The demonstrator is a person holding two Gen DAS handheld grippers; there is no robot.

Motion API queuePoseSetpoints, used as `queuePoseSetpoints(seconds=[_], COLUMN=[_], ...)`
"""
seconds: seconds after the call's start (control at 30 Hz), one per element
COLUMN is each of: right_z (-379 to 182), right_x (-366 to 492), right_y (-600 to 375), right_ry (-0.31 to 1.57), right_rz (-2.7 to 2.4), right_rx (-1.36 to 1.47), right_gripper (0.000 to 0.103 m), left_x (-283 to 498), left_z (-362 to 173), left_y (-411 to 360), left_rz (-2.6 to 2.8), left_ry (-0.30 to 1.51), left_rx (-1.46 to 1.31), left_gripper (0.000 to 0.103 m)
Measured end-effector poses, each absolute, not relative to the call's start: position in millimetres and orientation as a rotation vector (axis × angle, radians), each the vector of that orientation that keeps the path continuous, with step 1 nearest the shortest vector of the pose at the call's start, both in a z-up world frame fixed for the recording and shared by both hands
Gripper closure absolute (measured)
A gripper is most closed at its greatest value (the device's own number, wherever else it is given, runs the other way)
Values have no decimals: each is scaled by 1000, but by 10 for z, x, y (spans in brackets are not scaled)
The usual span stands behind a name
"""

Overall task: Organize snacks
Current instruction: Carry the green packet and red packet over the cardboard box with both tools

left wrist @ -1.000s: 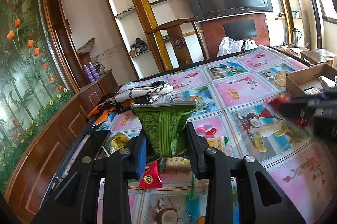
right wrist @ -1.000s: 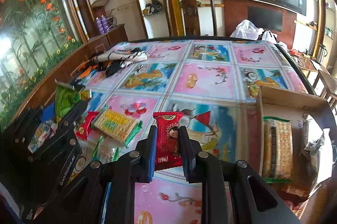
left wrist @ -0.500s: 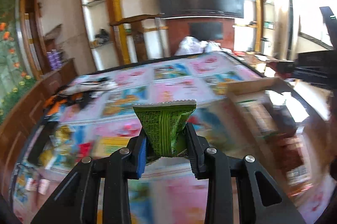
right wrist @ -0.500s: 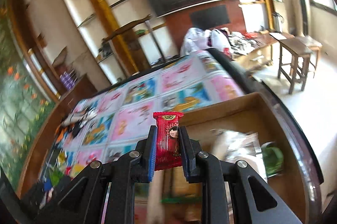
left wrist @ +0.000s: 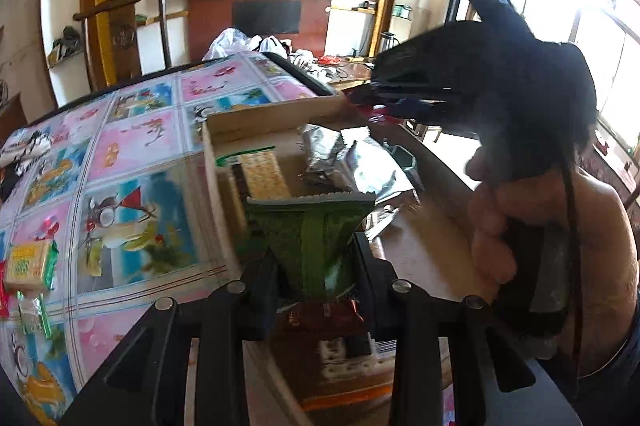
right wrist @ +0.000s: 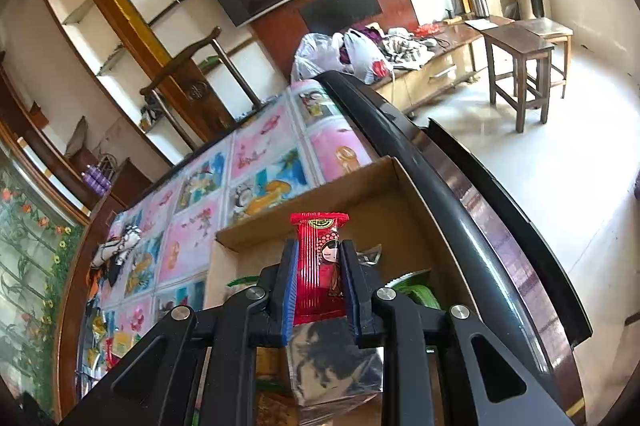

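The jaws of the left gripper (left wrist: 316,266) were closed narrow on the green snack packet (left wrist: 310,238), gripping it at its lower, pinched end, w/ the wide sealed top standing up and free. The jaws of the right gripper (right wrist: 318,286) were closed tight on the red snack packet (right wrist: 319,266), held upright by both sides.

Both packets were over the cardboard box (left wrist: 256,120), which sat at the edge of the desk (left wrist: 132,146). Inside the box there were already a cracker pack (left wrist: 266,174), silver foil packets (left wrist: 352,162) and a few more snacks near the bottom of the left view.

Risks, as I judged them:
- The 2 grippers were very near each other above the same box; in the left view the right gripper filled the right side, w/ the person's hand (left wrist: 520,226) just behind. If both went down together, they could knock, and one packet could slip out.
- The green packet was held only at a thin corner, so a fast swing could probably pull it from the pads and drop it outside the box, maybe over the desk edge to the floor.
- The box looked light. A push from a gripper on its wall could slide it toward the edge.
- The foil packets lay loose and high, so a new packet could rest on them and slide off.
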State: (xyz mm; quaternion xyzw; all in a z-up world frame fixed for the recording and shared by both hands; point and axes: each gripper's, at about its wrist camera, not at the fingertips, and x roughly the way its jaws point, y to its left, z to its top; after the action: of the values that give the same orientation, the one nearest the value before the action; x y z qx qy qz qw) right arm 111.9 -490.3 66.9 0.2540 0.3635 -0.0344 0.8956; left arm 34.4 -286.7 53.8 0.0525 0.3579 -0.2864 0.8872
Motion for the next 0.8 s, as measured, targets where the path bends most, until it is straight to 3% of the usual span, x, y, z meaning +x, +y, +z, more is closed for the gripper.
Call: queuePoseSetpoints(seconds=[0.67,0.8], right_z=[563,582], right_x=[1149,1132], right_y=[-4842,-4836], right_ry=[817,809], right_rz=[-93,-97], right_rx=[488,491], right_gripper=[80,75], left_x=[277,274], left_z=[517,526], left_y=[-2948,-2942], left_rz=[-673,-676], left_ry=[705,703], left_rx=[122,117], left_gripper=[71,70])
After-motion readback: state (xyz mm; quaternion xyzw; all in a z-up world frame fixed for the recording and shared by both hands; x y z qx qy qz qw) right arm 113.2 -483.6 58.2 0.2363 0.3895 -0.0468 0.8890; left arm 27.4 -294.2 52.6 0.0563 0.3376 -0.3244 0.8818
